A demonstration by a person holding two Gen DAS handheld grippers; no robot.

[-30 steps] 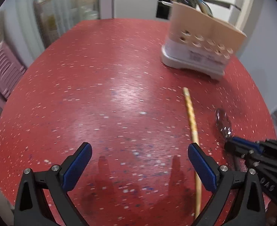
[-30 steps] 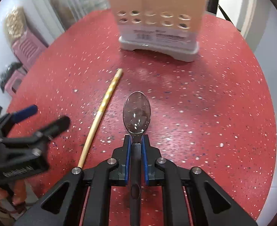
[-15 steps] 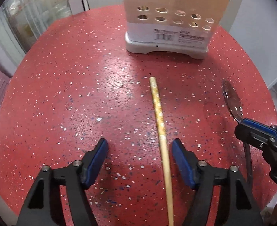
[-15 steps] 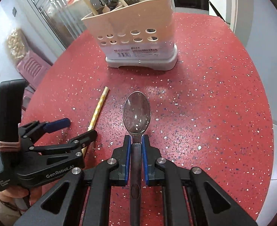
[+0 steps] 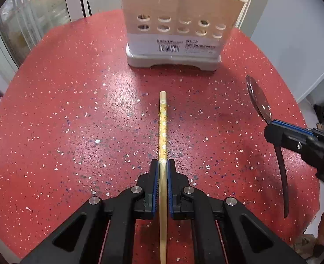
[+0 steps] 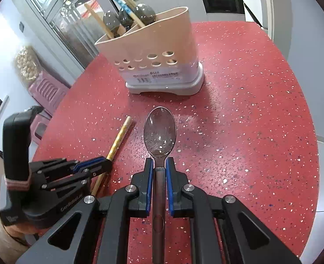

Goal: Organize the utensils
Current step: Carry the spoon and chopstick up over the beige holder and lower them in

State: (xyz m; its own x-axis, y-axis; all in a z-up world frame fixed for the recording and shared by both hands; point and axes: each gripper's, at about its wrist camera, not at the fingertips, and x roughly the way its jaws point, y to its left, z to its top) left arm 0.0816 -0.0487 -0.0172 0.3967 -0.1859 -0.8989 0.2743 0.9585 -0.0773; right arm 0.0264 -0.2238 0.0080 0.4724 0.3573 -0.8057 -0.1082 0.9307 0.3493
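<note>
A round red tabletop (image 5: 73, 114) speckled with white and dark flecks carries everything here. A beige plastic utensil caddy (image 6: 153, 50) with rows of round holes and a pale grey footed base stands upright toward its far side. Nearer, a slim yellow patterned wooden chopstick (image 5: 163, 118) points at the caddy, its far end low over the red surface.

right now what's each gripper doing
left gripper: shut on the patterned yellow wooden chopstick
right gripper: shut on the shiny metal spoon
</note>
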